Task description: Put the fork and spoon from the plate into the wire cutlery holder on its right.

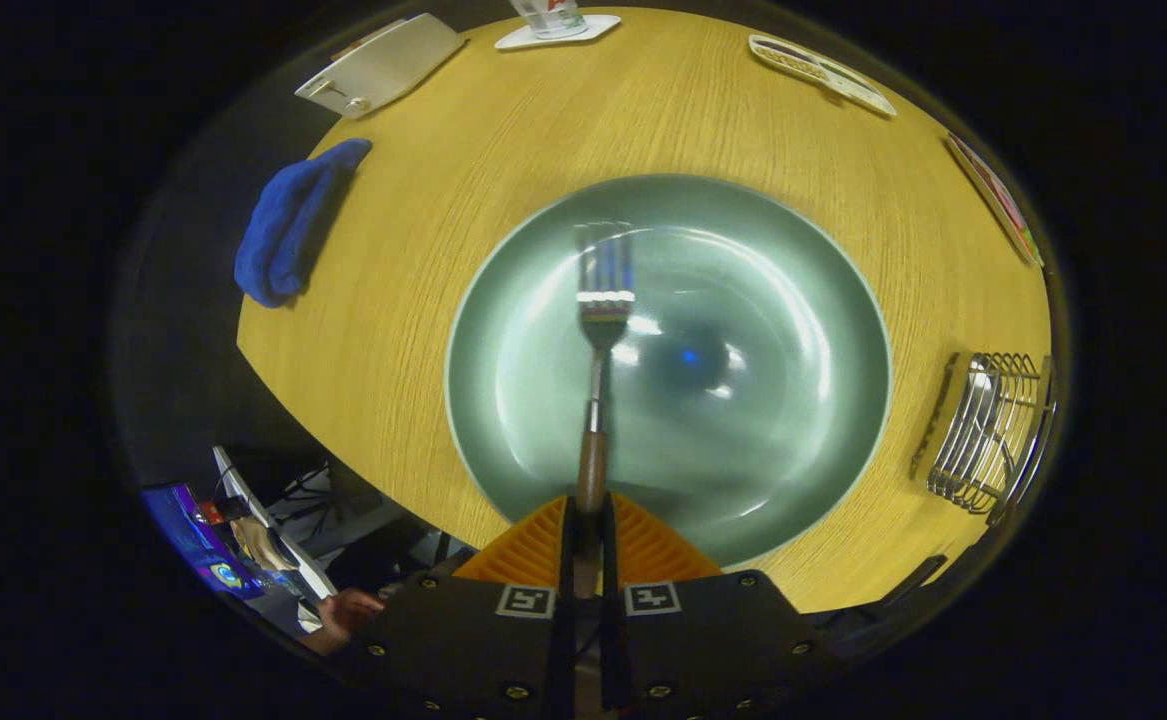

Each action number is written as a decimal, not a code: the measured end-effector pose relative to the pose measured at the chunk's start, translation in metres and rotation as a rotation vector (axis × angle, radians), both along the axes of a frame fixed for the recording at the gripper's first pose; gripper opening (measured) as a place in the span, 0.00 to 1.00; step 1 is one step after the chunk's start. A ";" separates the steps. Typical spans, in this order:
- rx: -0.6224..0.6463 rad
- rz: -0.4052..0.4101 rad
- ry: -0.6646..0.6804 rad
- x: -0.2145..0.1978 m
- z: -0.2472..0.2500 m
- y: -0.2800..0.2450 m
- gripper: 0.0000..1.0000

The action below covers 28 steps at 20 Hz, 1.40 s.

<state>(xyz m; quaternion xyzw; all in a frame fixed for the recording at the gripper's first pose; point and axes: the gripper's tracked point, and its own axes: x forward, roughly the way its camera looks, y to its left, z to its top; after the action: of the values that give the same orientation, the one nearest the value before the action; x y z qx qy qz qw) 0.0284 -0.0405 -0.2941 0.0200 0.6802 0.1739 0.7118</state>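
While the fork hangs out over the dish, this is how things stand from where I watch:

Gripper (pixel 589 515): both fingers are pressed together on the brown handle of the fork, so the tongs are clenched on it, the handle running back between them.

Fork (pixel 599 330): held lengthwise straight ahead of the fingers, tines pointing to the far side; it looks lifted over the plate, though whether the tines touch the glaze I cannot tell.

Plate (pixel 503 420): a large round grey-green dish on the table, just ahead of the fingers, its glossy surface bare but for reflections under the fork.

Wire cutlery holder (pixel 993 430): stands on the table to the right of the plate, apart from its rim; what lies inside it I cannot make out.

Table (pixel 423 250): light wood grain, with a curved near-left edge.

Blue cloth (pixel 288 225): crumpled at the table's left edge, well apart from the plate.

Far side: a pale flat tray (pixel 383 65) at the far left corner, a glass on a white coaster (pixel 555 25) beyond the plate, and a flat card (pixel 823 72) to the far right.

Hand (pixel 348 610): a person's hand shows below the table edge, near left of the fingers.
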 end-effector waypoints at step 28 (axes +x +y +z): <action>-0.311 0.440 0.013 -0.036 0.132 -0.202 0.03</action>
<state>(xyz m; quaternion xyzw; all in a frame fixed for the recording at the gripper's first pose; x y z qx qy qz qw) -0.0072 -0.2422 -0.1618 -0.2369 0.6913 0.2176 0.6470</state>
